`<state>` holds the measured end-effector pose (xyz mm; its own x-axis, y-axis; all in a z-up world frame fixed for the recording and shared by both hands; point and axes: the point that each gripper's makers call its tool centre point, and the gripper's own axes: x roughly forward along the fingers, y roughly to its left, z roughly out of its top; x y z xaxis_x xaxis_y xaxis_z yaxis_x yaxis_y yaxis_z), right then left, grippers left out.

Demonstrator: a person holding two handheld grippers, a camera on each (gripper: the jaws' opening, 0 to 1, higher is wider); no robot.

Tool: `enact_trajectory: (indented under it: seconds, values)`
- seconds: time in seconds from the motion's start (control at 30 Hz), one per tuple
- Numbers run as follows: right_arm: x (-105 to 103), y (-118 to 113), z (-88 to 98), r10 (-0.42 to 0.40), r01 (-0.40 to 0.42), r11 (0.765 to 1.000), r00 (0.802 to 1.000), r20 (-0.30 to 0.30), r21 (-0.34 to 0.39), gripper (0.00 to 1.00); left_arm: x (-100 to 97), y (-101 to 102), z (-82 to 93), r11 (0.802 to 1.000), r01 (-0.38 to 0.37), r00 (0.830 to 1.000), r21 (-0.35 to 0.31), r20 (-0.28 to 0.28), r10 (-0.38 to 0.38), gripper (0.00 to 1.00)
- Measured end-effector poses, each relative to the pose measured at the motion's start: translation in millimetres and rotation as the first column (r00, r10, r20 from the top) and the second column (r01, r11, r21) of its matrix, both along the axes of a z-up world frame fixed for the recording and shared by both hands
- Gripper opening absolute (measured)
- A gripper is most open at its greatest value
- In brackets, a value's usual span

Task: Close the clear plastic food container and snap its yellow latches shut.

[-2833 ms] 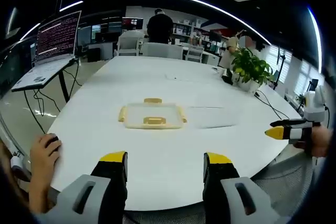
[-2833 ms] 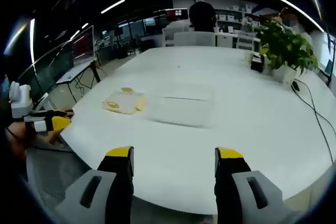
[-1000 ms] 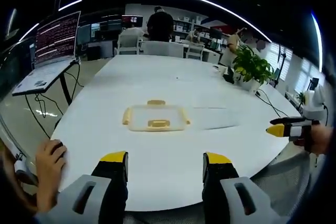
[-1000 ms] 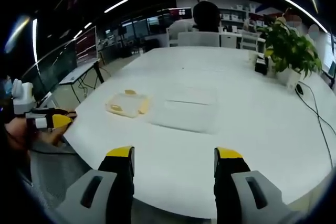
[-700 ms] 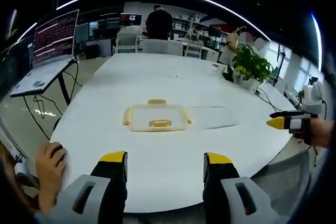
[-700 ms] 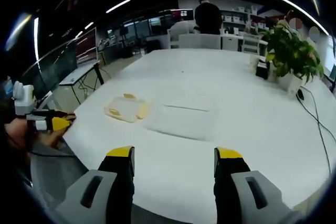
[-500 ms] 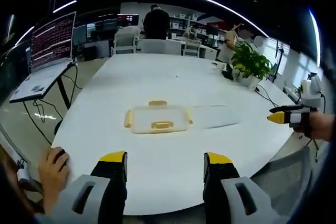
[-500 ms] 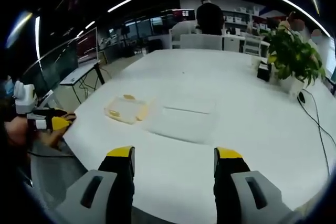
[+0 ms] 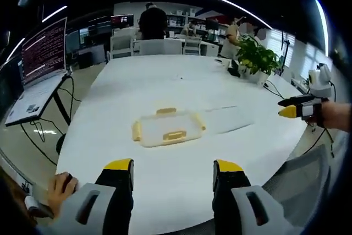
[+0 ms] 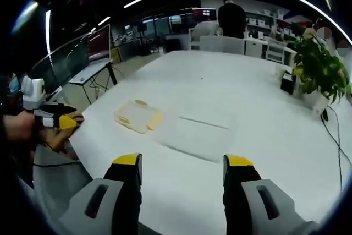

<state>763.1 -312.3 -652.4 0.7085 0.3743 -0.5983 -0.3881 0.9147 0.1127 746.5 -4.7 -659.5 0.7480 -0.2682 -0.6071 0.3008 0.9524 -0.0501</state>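
Holding both tongs above the near edge of the white table (image 9: 165, 81), I have nothing in either. Left gripper (image 9: 173, 177): jaws parted wide, yellow-tipped, empty. Right gripper (image 10: 183, 173): jaws likewise wide apart, empty.

Left gripper view: the yellow-latched lid (image 9: 166, 128) lies flat on the table at 12 o'clock from my jaws, well apart from them; the clear container base (image 9: 228, 119) sits just beside it toward 2 o'clock. My right tongs enter at 3 o'clock. A laptop (image 9: 38, 70) stands at 10 o'clock, a potted plant (image 9: 256, 59) at 1 o'clock.

Right gripper view: lid (image 10: 137, 116) at 11 o'clock, base (image 10: 201, 133) at 12 o'clock.
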Motion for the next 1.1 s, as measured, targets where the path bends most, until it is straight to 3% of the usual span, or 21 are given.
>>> enact_trajectory:
  seconds: [0.4,0.63,1.1]
  values:
    - [13.2,12.7,2.7,0.086,-0.085,0.996,0.996,0.003,-0.036,0.55,9.2,-1.8,-6.2,0.996,0.084,0.996,0.036,-0.029,-0.083,0.53]
    - [23.0,22.1,5.0,0.124,-0.124,0.992,0.992,-0.008,-0.020,0.55,16.8,-0.2,-7.1,0.991,0.127,0.991,0.047,-0.039,-0.125,0.52]
    - [39.6,47.7,1.6,0.245,-0.246,0.968,0.969,-0.021,-0.053,0.55,28.8,4.3,-14.4,0.982,0.178,0.983,0.065,-0.059,-0.174,0.52]
